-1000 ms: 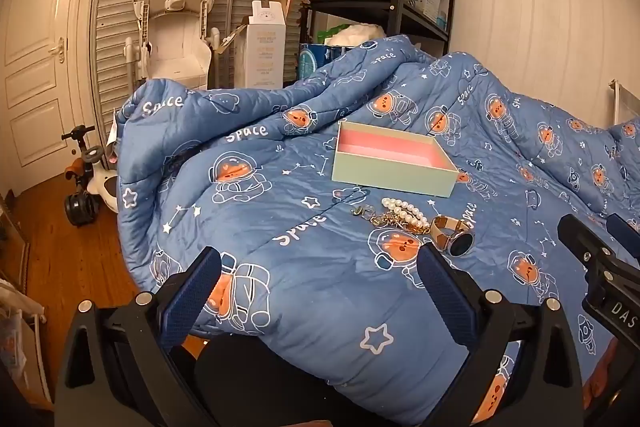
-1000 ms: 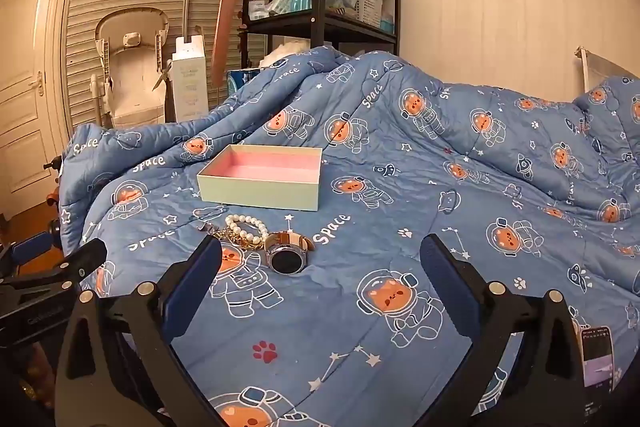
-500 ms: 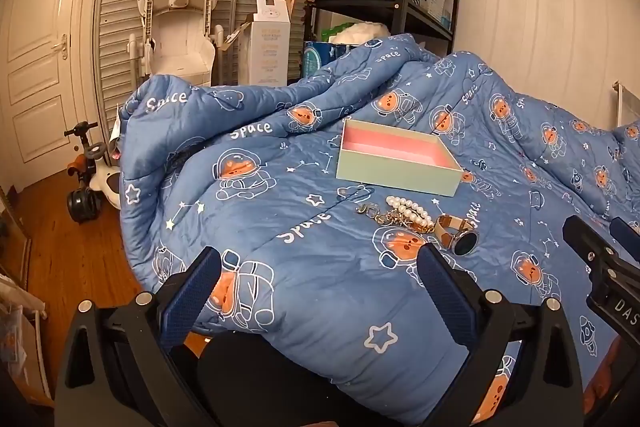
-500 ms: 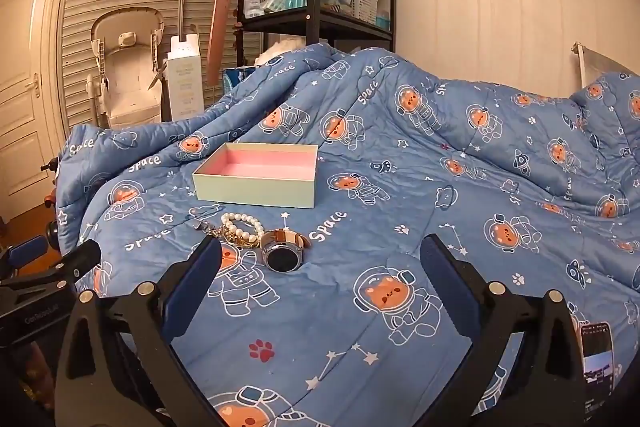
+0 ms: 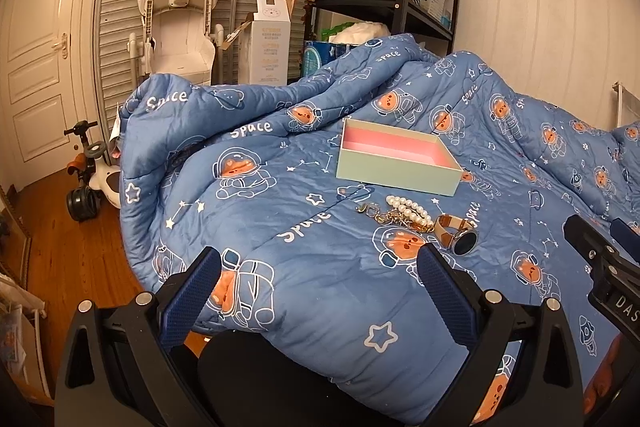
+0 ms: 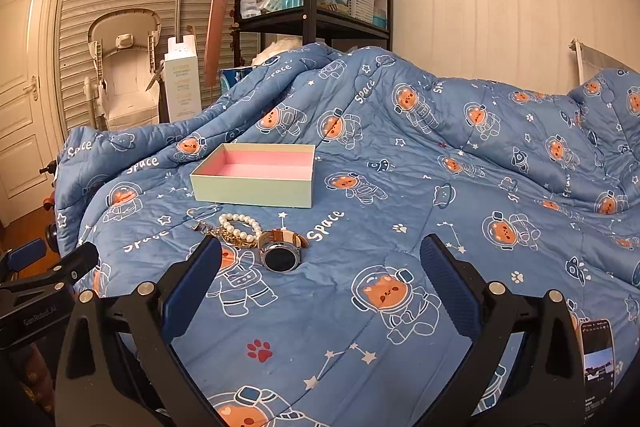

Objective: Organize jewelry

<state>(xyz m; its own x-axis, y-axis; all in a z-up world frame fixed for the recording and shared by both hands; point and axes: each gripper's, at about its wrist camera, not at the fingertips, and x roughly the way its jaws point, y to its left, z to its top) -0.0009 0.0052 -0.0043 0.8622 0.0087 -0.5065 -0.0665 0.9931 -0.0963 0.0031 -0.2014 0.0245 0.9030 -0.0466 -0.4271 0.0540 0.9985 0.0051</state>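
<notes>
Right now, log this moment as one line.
left gripper: open, empty | right gripper: open, empty | pale green pink-lined box: empty | pearl bracelet, round-faced watch: on blue quilt

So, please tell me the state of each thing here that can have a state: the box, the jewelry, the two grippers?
Box: open, no lid, empty inside.
Watch: lying on the quilt, outside the box.
Pearl bracelet: on the quilt, outside the box.
Gold chain: on the quilt beside the pearls.
Left gripper: open, holding nothing.
Right gripper: open, holding nothing.
</notes>
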